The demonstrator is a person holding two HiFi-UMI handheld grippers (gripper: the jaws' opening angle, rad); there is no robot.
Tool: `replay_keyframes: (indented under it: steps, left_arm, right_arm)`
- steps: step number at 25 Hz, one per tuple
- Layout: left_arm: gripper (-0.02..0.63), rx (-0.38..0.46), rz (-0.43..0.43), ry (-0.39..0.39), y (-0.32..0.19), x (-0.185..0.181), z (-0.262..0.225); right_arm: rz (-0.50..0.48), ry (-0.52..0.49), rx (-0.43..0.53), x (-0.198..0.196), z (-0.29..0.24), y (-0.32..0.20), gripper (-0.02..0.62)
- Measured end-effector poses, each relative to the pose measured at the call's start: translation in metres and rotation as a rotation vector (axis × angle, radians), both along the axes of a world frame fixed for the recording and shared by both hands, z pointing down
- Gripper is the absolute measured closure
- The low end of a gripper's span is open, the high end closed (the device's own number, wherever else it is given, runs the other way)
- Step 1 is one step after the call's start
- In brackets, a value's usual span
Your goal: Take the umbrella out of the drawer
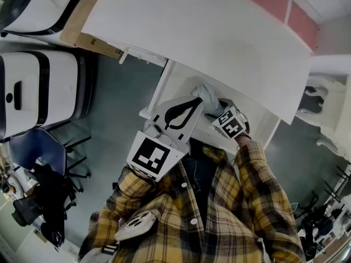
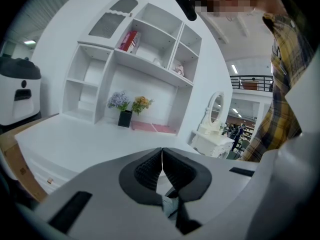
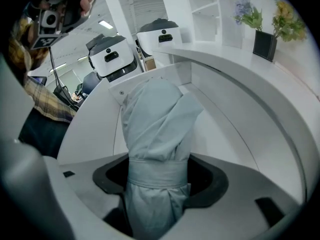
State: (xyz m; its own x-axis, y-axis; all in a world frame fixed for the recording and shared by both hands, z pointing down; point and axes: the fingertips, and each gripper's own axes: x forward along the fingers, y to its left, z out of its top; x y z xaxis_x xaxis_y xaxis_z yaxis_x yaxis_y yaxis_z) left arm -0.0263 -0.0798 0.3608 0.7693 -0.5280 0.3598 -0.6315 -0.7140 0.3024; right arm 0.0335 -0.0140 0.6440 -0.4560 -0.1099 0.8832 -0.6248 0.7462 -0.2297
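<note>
At the far left of the head view, white machines [image 1: 33, 89] stand on the floor with a blue chair [image 1: 35, 149] in front of them. Next comes the person's plaid sleeve [image 1: 137, 199] and the left hand-held gripper [image 2: 161, 168]. Its own view shows the two ribbed pads pressed flat together with nothing between them. Beyond it in that view lies the white desk [image 2: 75, 139], carrying a white shelf unit [image 2: 100, 64], a dark pot of flowers [image 2: 125, 118] and a red box [image 2: 129, 40] in an upper compartment. A white vanity with an oval mirror [image 2: 215, 111] stands further right.

Under the desk's front edge the drawer [image 3: 220, 134] is pulled out, its white inside open to view. The umbrella [image 3: 157, 124] is folded, pale grey-blue and wrapped by a strap of the same cloth. It is clamped in the right hand-held gripper [image 3: 159, 176], whose jaws close on it at the strap. The bundle reaches away from the jaws over the drawer's floor — whether its far end touches the drawer cannot be told. In the head view its grey end shows just past the left hand-held gripper's tips, with the right one's marker cube [image 1: 230, 123] just beside it and the right plaid sleeve below.
</note>
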Motion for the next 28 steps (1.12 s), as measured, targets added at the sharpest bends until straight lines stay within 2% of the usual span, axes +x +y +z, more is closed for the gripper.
replay_keyframes:
  steps: [7,19,28]
  left_arm:
    - [0.583,0.032,0.007,0.009,-0.003,0.002,-0.013]
    - [0.583,0.087,0.034,0.013,-0.005,0.008,-0.035]
    - [0.583,0.139,0.058,0.035,-0.009,0.017,-0.057]
  right_arm:
    - [-0.002,-0.026,0.083,-0.004,-0.030,-0.012,0.287]
    - [0.095,-0.129,0.224,-0.003,-0.103,-0.034,0.287]
    - [0.202,-0.227,0.349,0.003,-0.175,-0.040,0.285]
